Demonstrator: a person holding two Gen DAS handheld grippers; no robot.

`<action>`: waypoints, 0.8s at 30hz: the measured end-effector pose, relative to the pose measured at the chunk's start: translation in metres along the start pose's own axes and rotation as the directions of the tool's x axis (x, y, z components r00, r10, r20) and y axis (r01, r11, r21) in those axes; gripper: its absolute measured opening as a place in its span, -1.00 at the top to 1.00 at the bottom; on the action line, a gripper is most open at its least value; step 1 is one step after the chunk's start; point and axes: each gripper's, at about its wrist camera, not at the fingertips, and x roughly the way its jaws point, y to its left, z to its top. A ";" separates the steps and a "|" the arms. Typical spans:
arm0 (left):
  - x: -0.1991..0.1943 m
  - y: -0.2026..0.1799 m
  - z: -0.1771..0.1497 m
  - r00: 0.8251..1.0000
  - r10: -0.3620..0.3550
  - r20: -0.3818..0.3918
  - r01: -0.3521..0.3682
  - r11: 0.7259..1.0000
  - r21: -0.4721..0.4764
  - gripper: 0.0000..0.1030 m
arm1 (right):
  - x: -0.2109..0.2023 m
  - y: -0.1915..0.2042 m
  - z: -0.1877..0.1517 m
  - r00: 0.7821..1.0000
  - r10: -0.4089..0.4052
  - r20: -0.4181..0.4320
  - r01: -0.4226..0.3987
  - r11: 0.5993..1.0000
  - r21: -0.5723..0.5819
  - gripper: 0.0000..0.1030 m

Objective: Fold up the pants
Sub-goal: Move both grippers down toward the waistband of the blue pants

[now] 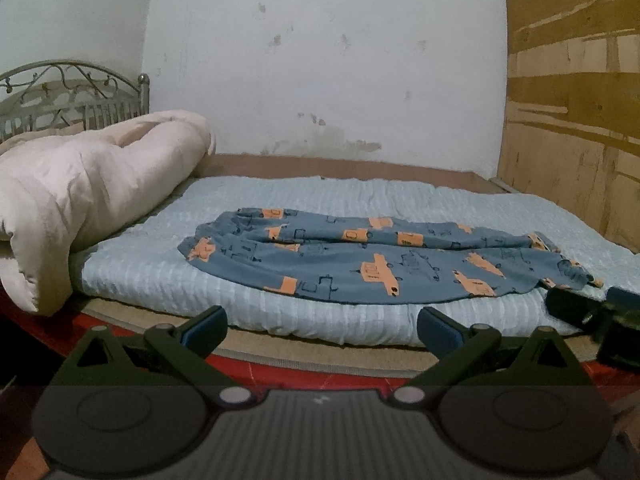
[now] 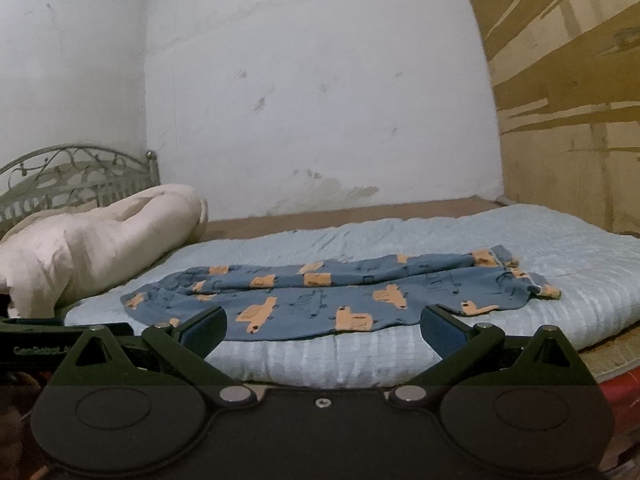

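At far left a cream duvet [image 1: 80, 184] is bunched against the metal headboard [image 1: 72, 96]; right of it the blue pants [image 1: 376, 260] with orange print lie flat and lengthwise on the pale blue mattress pad [image 1: 200, 280], waist to the left, cuffs to the right. Your left gripper [image 1: 322, 328] sits wide open and empty, short of the bed's near edge. Your right gripper [image 2: 322, 328] is likewise spread wide with nothing held, its fingertips just short of the near leg of the pants, with a wooden panel [image 2: 568, 120] far right.
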 end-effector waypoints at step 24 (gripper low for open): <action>0.007 -0.043 0.091 0.990 0.079 -0.120 -0.083 0.996 -0.030 -0.99 | 0.055 -0.029 0.083 0.977 0.160 -0.139 -0.155 0.987 0.040 -0.99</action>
